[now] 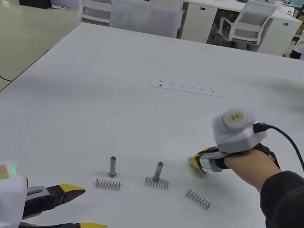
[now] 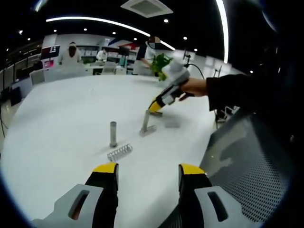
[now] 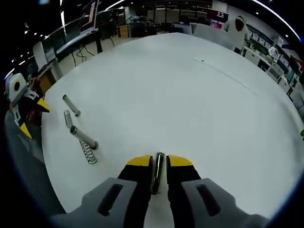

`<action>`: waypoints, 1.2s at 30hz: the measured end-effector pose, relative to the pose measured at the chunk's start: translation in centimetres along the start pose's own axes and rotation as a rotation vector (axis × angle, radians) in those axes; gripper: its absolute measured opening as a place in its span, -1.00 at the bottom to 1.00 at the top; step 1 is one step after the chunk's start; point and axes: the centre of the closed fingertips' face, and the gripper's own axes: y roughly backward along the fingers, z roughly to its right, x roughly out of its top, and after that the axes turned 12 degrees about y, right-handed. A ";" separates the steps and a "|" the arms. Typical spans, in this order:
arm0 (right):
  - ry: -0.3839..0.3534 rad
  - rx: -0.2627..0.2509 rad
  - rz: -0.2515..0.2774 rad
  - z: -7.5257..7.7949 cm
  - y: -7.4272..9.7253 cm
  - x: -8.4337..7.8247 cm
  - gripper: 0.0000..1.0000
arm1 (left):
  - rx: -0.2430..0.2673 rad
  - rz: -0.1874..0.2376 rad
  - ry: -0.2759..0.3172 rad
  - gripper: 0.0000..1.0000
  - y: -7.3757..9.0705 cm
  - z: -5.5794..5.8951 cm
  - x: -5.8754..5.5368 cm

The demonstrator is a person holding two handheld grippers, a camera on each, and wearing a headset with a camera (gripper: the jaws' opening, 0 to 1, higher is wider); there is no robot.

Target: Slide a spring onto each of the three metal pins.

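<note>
Two metal pins stand upright on the white table (image 1: 142,109), one on the left (image 1: 112,166) and one in the middle (image 1: 158,171). A spring lies in front of each, left (image 1: 108,184) and middle (image 1: 156,183); a third spring (image 1: 198,199) lies further right. My right gripper (image 1: 195,164) hovers low to the right of the middle pin, shut on a third metal pin (image 3: 157,173) that runs between its jaws. My left gripper (image 1: 90,209) stands open at the near left edge, with nothing between its fingers; ahead of it are the left pin (image 2: 113,134) and its spring (image 2: 119,152).
A flush power strip (image 1: 185,87) sits in the tabletop further back. Office chairs (image 1: 247,23) and cabinets stand beyond the far edge. The table's left edge (image 1: 28,66) runs diagonally. A black cable (image 1: 285,137) trails from the right gripper.
</note>
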 end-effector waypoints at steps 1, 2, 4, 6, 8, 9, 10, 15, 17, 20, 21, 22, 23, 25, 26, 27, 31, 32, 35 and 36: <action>0.000 0.002 -0.004 0.0 -0.1 0.0 -0.83 | 0.000 0.001 0.001 -0.10 0.0 0.0 0.0; -0.001 0.002 -0.010 0.0 -0.1 -0.1 -0.84 | 0.000 0.001 0.003 -0.10 0.0 0.0 0.0; 0.000 -0.001 -0.022 0.1 -0.2 -0.3 -0.85 | -0.001 0.002 0.003 -0.11 0.0 0.0 0.0; -0.002 0.001 -0.027 0.1 -0.2 -0.3 -0.86 | -0.001 0.003 0.005 -0.11 0.0 0.0 0.0; -0.001 0.001 -0.031 0.1 -0.3 -0.3 -0.86 | -0.001 0.005 0.006 -0.11 0.0 0.0 0.0; -0.001 0.002 -0.034 0.1 -0.3 -0.3 -0.86 | -0.001 0.005 0.007 -0.11 0.0 0.0 0.0; 0.001 0.002 -0.041 0.1 -0.4 -0.4 -0.87 | -0.001 0.005 0.008 -0.11 0.0 0.0 0.0; -0.004 0.002 -0.054 0.3 -0.6 -0.7 -0.88 | 0.002 0.011 0.003 -0.13 0.1 -0.1 0.2; -0.007 0.004 -0.055 0.3 -0.6 -0.7 -0.88 | 0.003 0.011 0.002 -0.13 0.1 -0.1 0.2; 0.002 -0.002 -0.068 0.2 -0.6 -0.6 -0.89 | 0.003 0.010 -0.003 -0.14 0.0 -0.2 0.2; 0.002 -0.007 -0.075 0.2 -0.7 -0.6 -0.89 | 0.003 0.009 -0.004 -0.14 0.0 -0.2 0.2; 0.003 -0.010 -0.078 0.2 -0.7 -0.6 -0.89 | 0.004 0.009 -0.004 -0.14 0.0 -0.2 0.1; 0.000 -0.011 -0.078 0.2 -0.7 -0.6 -0.90 | 0.004 0.009 -0.005 -0.14 0.0 -0.2 0.2; -0.026 -0.011 -0.069 0.3 -0.6 -0.7 -0.90 | 0.005 0.010 -0.005 -0.14 0.0 -0.2 0.2; -0.036 -0.010 -0.064 0.3 -0.6 -0.7 -0.90 | 0.005 0.010 -0.005 -0.15 0.0 -0.2 0.2; -0.042 -0.010 -0.068 0.3 -0.5 -0.8 -0.90 | 0.006 0.010 -0.006 -0.15 0.0 -0.2 0.2; -0.035 -0.016 -0.053 0.1 0.2 -0.5 -0.90 | 0.007 0.013 -0.005 -0.15 0.0 -0.3 0.2; -0.034 -0.018 -0.047 0.1 0.5 -0.4 -0.90 | 0.005 0.009 -0.010 -0.15 0.0 -0.2 0.2; -0.037 -0.020 -0.028 -0.1 1.2 -0.1 -0.90 | 0.004 0.006 -0.016 -0.16 -0.1 -0.1 0.1; -0.039 -0.020 -0.025 -0.2 1.4 -0.1 -0.90 | 0.004 0.006 -0.017 -0.16 0.0 -0.1 0.1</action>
